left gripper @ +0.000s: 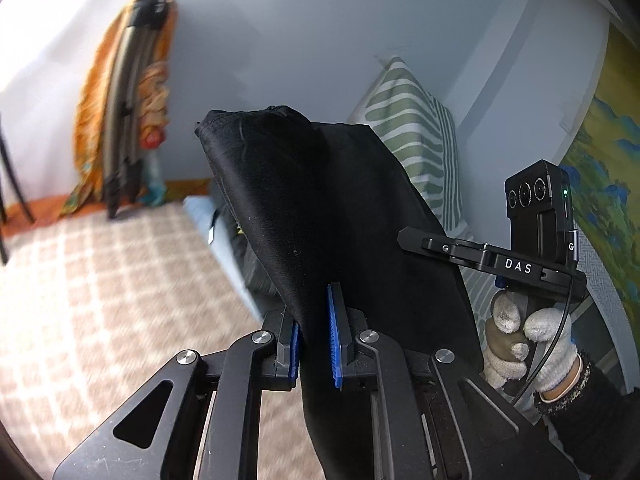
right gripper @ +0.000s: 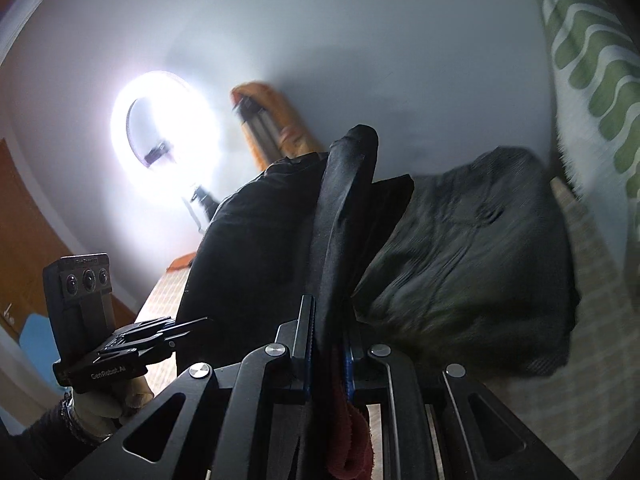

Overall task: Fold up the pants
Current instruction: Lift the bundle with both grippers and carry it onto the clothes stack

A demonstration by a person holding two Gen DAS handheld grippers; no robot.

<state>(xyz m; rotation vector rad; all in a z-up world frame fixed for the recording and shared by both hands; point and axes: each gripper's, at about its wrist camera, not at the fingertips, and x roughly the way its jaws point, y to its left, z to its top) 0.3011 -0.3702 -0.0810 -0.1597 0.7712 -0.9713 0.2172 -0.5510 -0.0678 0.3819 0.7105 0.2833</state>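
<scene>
The black pants [left gripper: 340, 200] hang lifted in the air, held by both grippers. My left gripper [left gripper: 316, 340] is shut on one edge of the pants, with fabric pinched between its blue pads [left gripper: 334, 336]. My right gripper [right gripper: 328, 344] is shut on another edge of the pants [right gripper: 344, 200], which rises as a folded strip above the fingers. The right gripper's body with its camera block shows in the left wrist view [left gripper: 536, 216], held by a gloved hand. The left gripper's body shows in the right wrist view [right gripper: 84, 292].
A checked bedspread [left gripper: 100, 300] lies below. A dark grey folded garment [right gripper: 472, 264] rests on the bed near a green striped pillow [left gripper: 416, 136]. A bright ring light [right gripper: 160, 140] and an orange cloth over a folded stand [left gripper: 128, 120] are by the wall.
</scene>
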